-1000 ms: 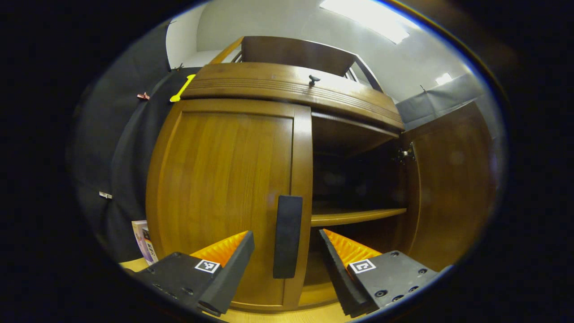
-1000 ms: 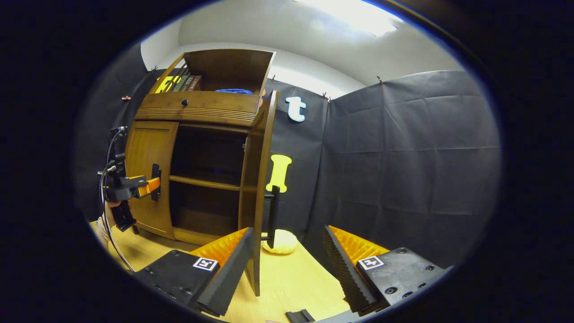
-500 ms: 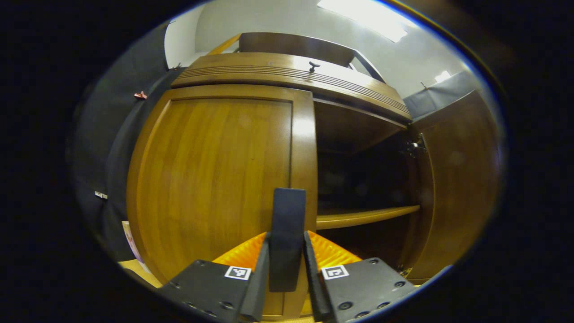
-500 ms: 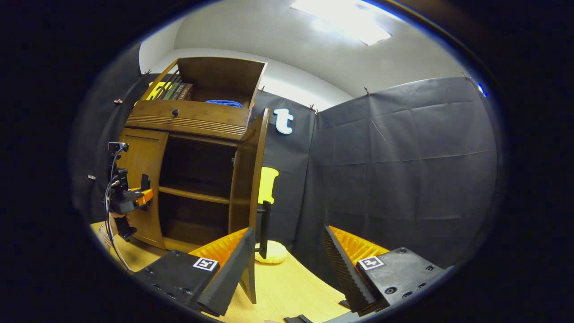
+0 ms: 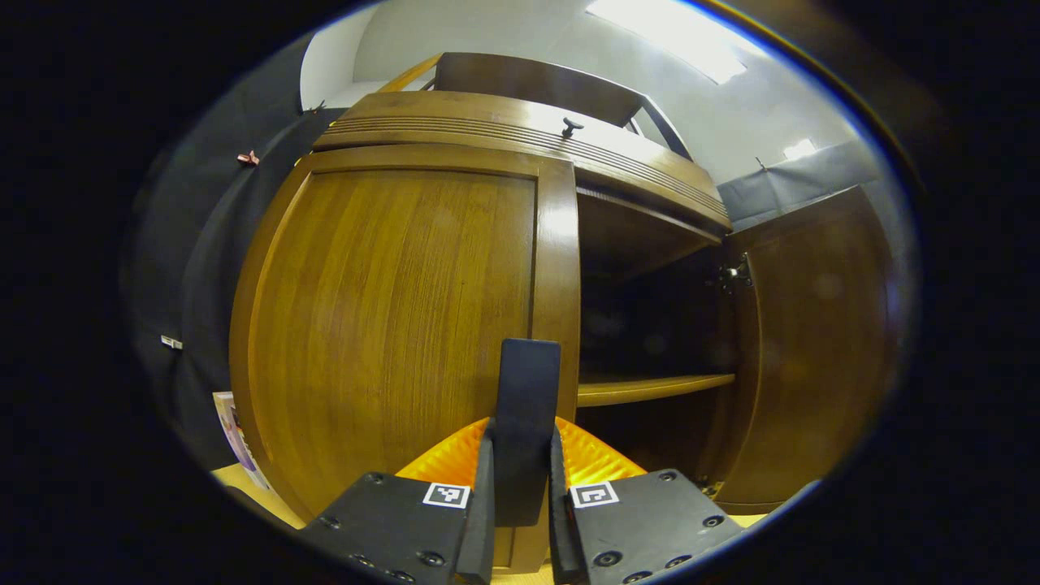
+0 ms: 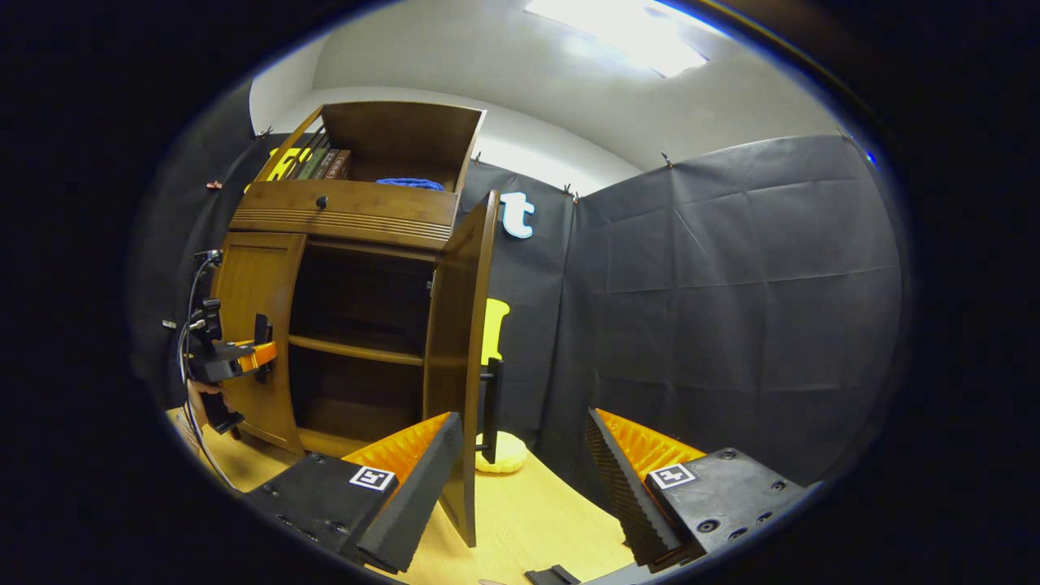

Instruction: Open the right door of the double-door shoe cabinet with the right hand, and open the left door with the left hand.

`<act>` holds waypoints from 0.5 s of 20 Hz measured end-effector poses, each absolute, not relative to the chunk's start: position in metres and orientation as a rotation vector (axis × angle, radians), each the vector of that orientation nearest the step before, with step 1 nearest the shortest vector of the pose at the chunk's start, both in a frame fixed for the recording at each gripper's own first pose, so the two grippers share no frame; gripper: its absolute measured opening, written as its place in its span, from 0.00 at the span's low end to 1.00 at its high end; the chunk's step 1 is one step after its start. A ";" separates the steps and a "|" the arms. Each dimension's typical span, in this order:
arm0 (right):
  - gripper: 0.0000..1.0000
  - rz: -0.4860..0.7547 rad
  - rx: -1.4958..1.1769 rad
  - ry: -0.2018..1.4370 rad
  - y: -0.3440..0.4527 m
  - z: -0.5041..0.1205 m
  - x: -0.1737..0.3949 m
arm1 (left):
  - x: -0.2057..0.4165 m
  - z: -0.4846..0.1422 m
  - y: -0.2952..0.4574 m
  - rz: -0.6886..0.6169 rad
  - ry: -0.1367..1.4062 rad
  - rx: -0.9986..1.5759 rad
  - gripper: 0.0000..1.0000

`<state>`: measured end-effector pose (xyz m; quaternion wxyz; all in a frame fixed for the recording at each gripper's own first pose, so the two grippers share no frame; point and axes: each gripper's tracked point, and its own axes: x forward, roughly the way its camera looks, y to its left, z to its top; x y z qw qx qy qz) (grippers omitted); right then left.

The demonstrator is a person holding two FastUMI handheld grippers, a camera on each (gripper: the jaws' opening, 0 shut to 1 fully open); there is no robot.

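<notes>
In the left gripper view the wooden shoe cabinet's left door (image 5: 390, 325) stands closed or barely ajar. My left gripper (image 5: 521, 520) is shut on the door's black handle (image 5: 526, 406). The right door (image 5: 812, 341) is swung wide, baring a shelf (image 5: 650, 388). In the right gripper view the right door (image 6: 459, 341) stands open edge-on with its black handle (image 6: 491, 406) just ahead of my right gripper (image 6: 520, 479), which is open and empty. The left gripper (image 6: 244, 357) shows far left on the left door's (image 6: 252, 325) handle.
A drawer with a small knob (image 6: 322, 201) tops the cabinet, and an open box with books (image 6: 325, 162) sits above. A pale yellow soft object (image 6: 508, 451) lies on the wooden table (image 6: 528, 520) behind the open door. Black cloth walls (image 6: 731, 309) close in the right side.
My left gripper moved in and closed on the left door's handle. The right gripper drew back slightly from the open right door and stayed open.
</notes>
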<state>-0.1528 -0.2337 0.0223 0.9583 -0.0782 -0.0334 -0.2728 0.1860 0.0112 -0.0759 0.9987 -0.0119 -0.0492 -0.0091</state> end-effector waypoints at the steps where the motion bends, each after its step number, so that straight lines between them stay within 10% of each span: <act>1: 0.96 -0.546 -0.152 -0.075 -0.230 0.024 -0.152 | 0.178 -0.075 0.011 -0.033 -0.093 -0.032 0.31; 10: 0.97 -0.435 -0.125 -0.107 -0.177 0.029 -0.133 | 0.093 -0.065 0.024 -0.112 -0.075 -0.044 0.31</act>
